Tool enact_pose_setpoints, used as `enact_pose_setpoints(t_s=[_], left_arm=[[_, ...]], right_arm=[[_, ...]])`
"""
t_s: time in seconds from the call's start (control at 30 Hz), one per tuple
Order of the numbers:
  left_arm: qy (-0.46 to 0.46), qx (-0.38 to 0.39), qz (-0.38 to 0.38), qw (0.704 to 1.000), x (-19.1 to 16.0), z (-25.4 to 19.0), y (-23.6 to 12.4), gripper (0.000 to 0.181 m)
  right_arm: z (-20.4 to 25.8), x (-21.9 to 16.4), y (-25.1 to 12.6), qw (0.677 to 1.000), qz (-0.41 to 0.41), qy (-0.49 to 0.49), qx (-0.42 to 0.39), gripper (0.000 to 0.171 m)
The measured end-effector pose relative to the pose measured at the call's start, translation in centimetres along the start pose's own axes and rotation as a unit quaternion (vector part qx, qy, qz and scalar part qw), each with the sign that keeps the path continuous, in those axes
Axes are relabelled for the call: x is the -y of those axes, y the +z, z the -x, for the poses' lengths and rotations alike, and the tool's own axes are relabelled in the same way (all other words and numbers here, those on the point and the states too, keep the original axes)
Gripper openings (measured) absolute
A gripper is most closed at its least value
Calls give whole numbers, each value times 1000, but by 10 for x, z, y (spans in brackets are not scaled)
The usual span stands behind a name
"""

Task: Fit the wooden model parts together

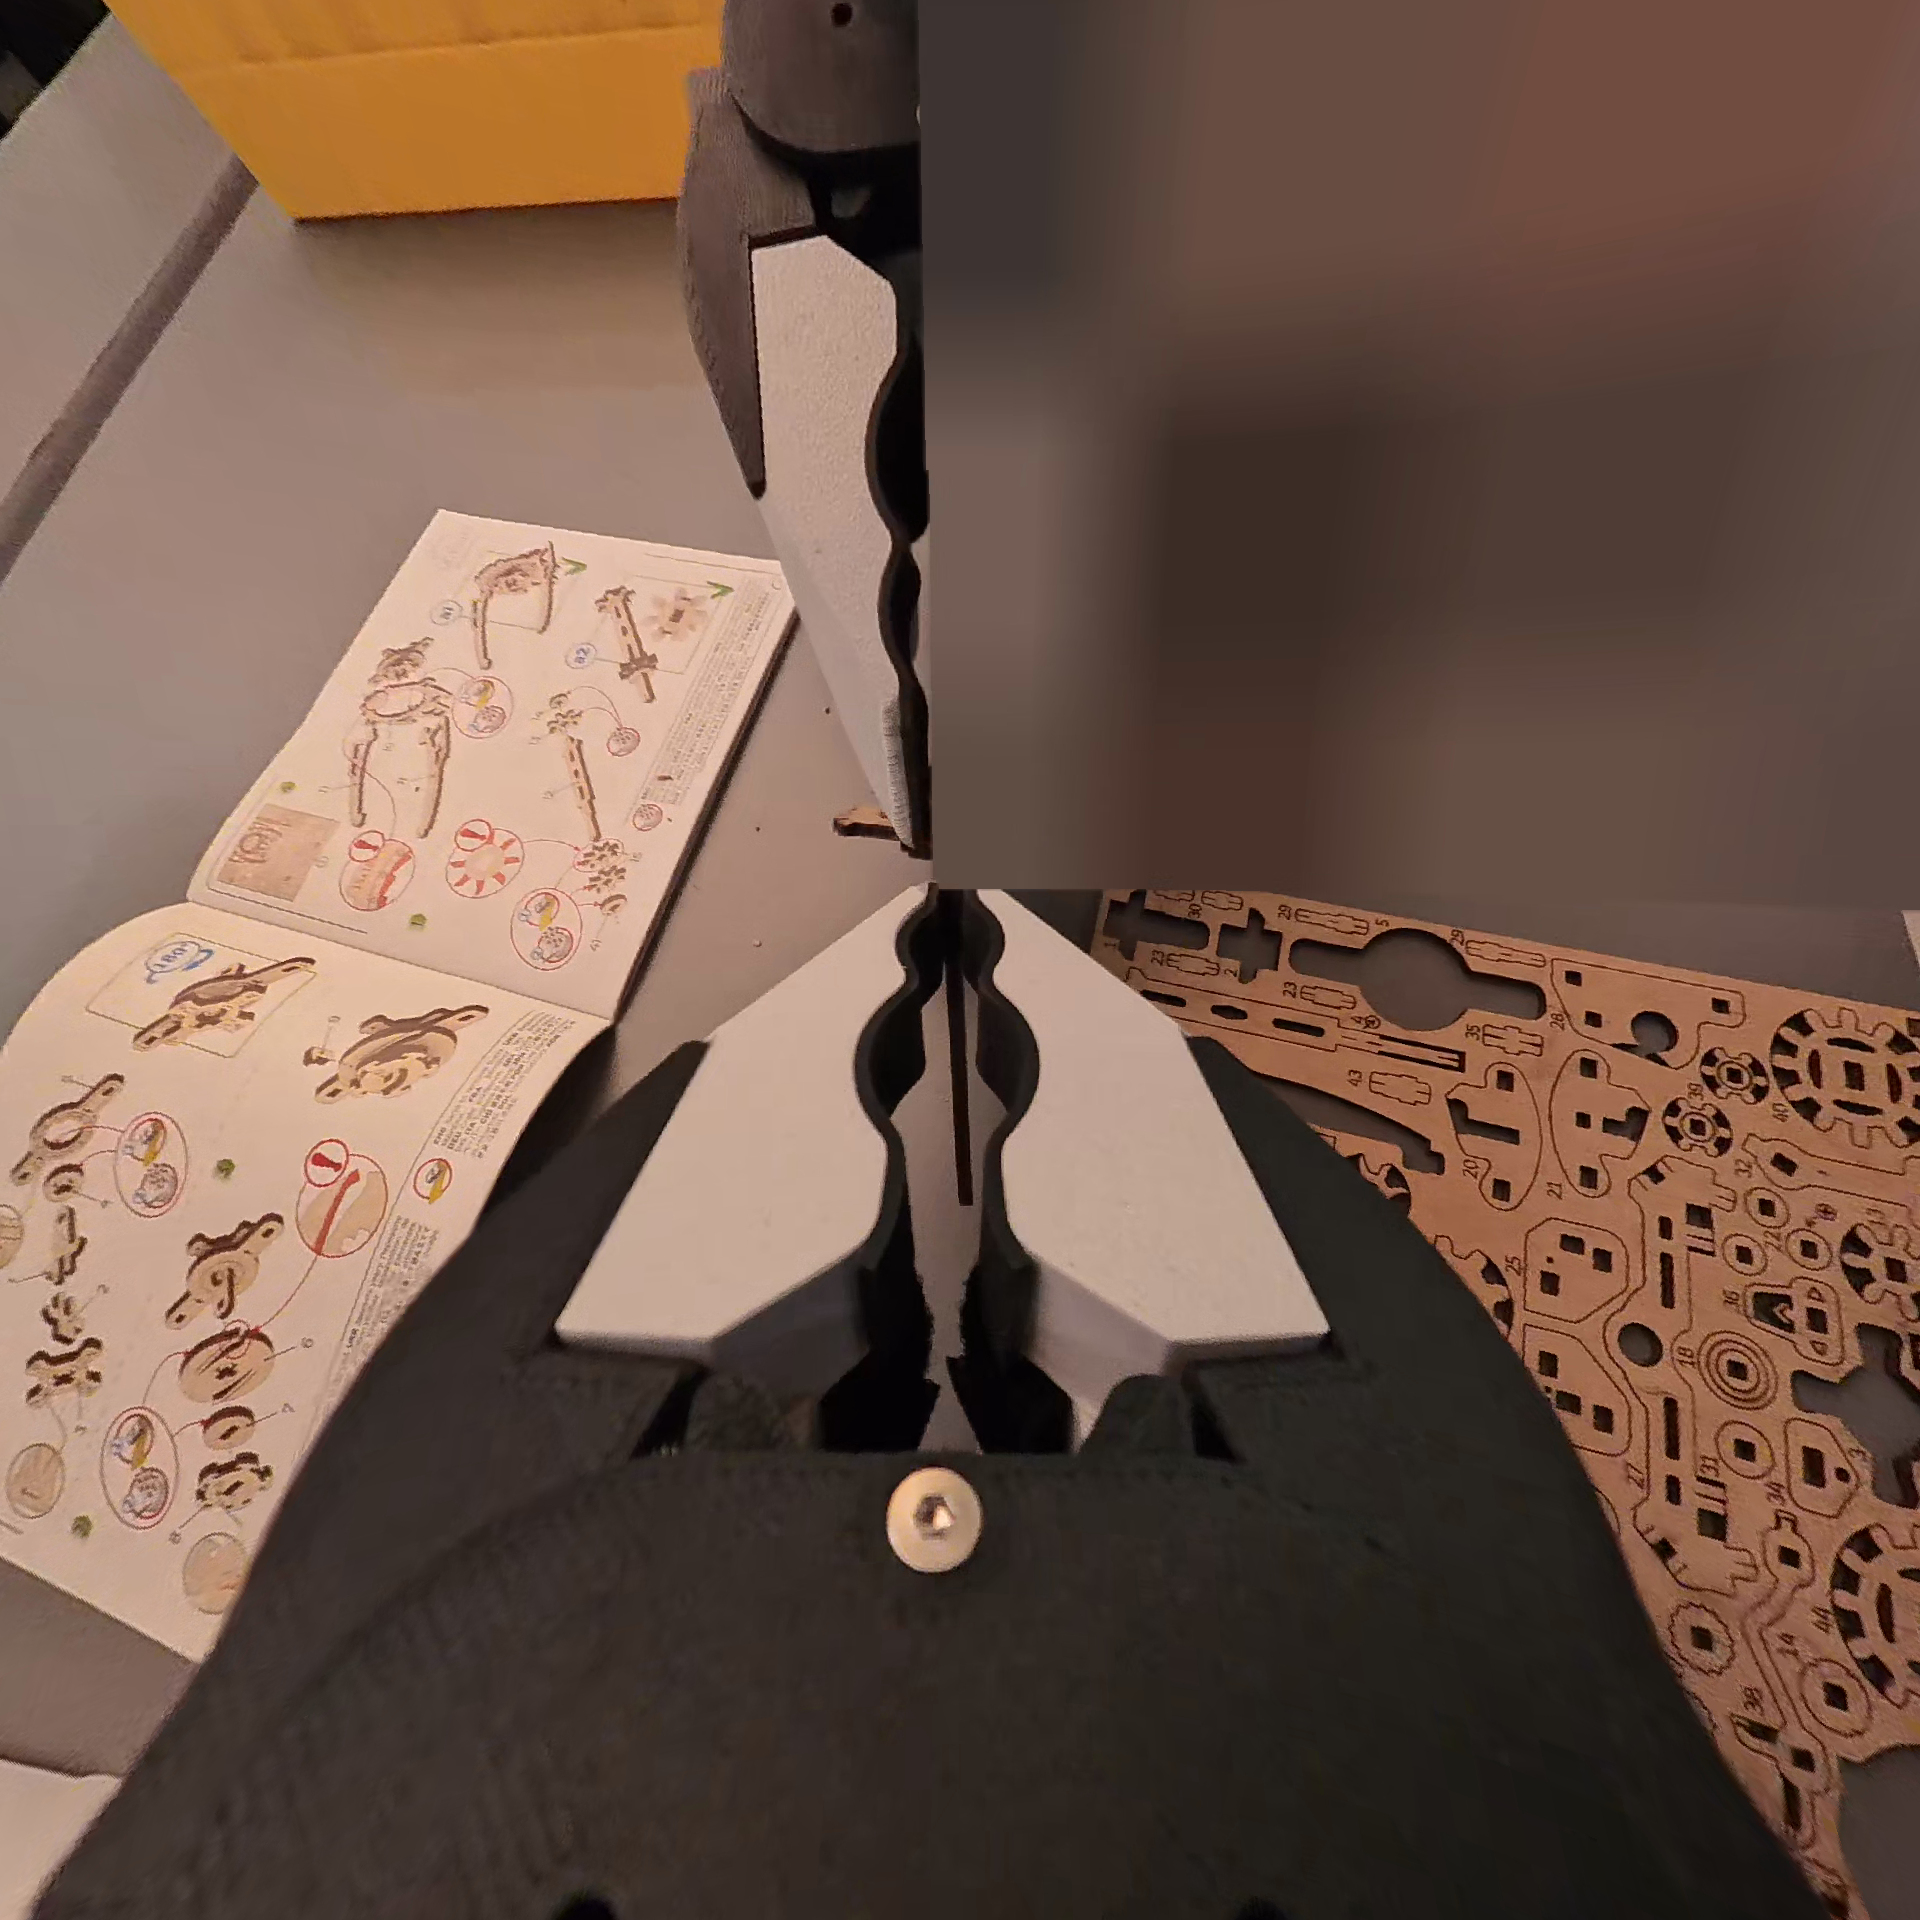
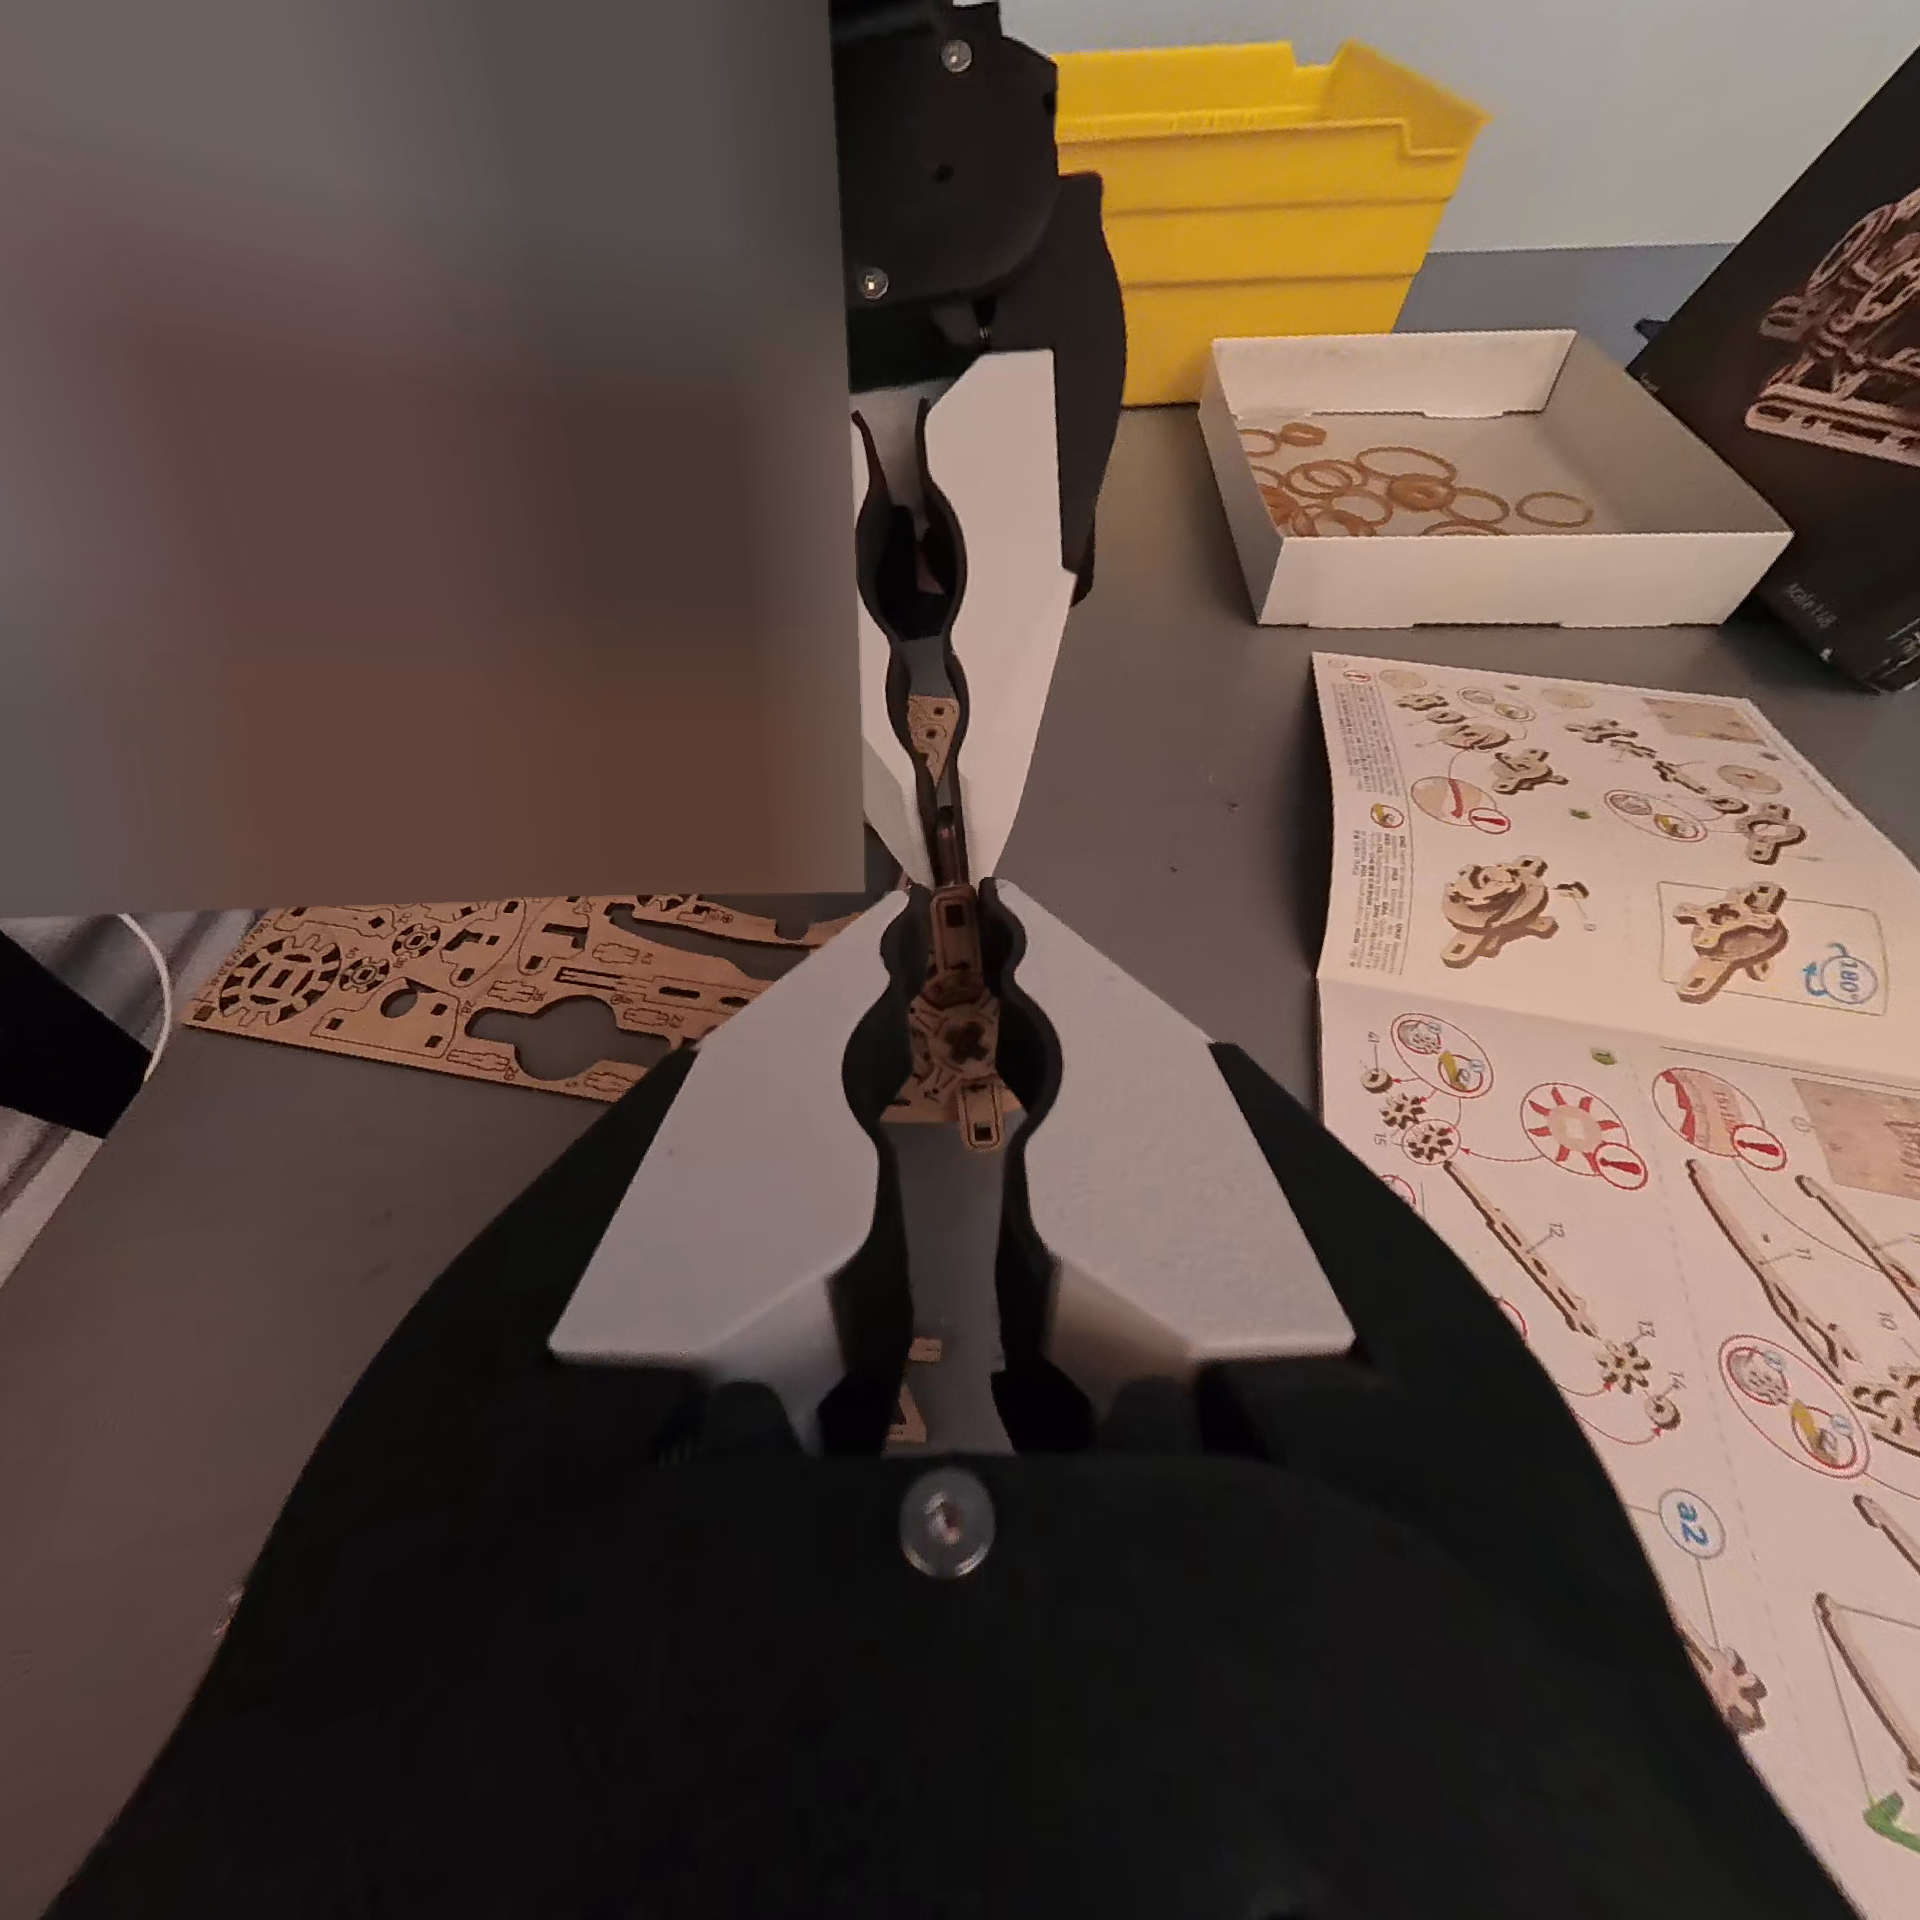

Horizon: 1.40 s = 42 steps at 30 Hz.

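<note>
In the left wrist view my left gripper (image 1: 951,906) is shut on a thin flat wooden part (image 1: 961,1070), seen edge-on as a dark strip between the pads. In the right wrist view my right gripper (image 2: 945,896) is shut on a small wooden assembly (image 2: 951,1039) with a round hub and slotted arms. The two grippers meet tip to tip above the grey table. The left gripper (image 2: 940,857) comes down from the top of the right wrist view with its flat part (image 2: 930,732). The right gripper (image 1: 902,821) is half hidden in the left wrist view. Whether the parts touch is unclear.
A laser-cut wooden sheet (image 1: 1621,1195) lies beside the grippers and also shows in the right wrist view (image 2: 488,977). An open instruction booklet (image 1: 343,987) (image 2: 1621,1039), a yellow bin (image 2: 1268,208), a white tray of rings (image 2: 1475,478) and a dark kit box (image 2: 1829,343) lie around. Left and right tips are no more than a few centimetres apart.
</note>
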<state>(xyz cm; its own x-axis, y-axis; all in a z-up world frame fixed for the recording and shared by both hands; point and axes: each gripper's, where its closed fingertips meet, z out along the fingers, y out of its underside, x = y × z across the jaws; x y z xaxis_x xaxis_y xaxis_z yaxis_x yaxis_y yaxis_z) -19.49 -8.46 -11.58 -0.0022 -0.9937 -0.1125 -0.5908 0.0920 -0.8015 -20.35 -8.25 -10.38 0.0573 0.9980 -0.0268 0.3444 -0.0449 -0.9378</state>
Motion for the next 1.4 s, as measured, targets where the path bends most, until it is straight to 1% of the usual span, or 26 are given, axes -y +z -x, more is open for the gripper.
enact_pose_setpoints(t_s=[0.1,0.3,0.37,0.4,0.43,0.47,0.53,0.67,0.97,1.13,1.4], left_arm=[[2,2,-12,1000,5,-1,-3,0],[20,4,28,999,-7,-3,2,0],[16,0,29,999,-10,-3,5,0],[16,-1,26,1000,-10,-3,6,0],[18,0,24,1000,-9,-3,6,0],[22,4,26,999,-9,-3,6,0],[20,7,23,1000,-9,-1,5,0],[8,2,13,1000,-7,-1,2,0],[10,-2,11,1000,-9,-2,4,0],[15,-1,26,1000,-13,-4,8,0],[32,11,49,998,-14,-4,8,0]], right_arm=[[2,5,-2,1000,-5,-18,-2,8],[3,-7,6,999,32,-24,-6,7],[2,-11,7,999,43,-26,-9,7],[2,-10,6,999,41,-26,-8,10],[3,-9,4,999,34,-24,-5,17],[3,-7,2,999,28,-25,-4,18],[1,-10,-2,999,33,-31,-9,12],[-1,-8,-3,998,32,-53,-21,7],[0,-11,-1,998,43,-47,-15,6],[2,-19,2,997,67,-43,-9,6],[3,-19,4,995,88,-40,-14,5]])
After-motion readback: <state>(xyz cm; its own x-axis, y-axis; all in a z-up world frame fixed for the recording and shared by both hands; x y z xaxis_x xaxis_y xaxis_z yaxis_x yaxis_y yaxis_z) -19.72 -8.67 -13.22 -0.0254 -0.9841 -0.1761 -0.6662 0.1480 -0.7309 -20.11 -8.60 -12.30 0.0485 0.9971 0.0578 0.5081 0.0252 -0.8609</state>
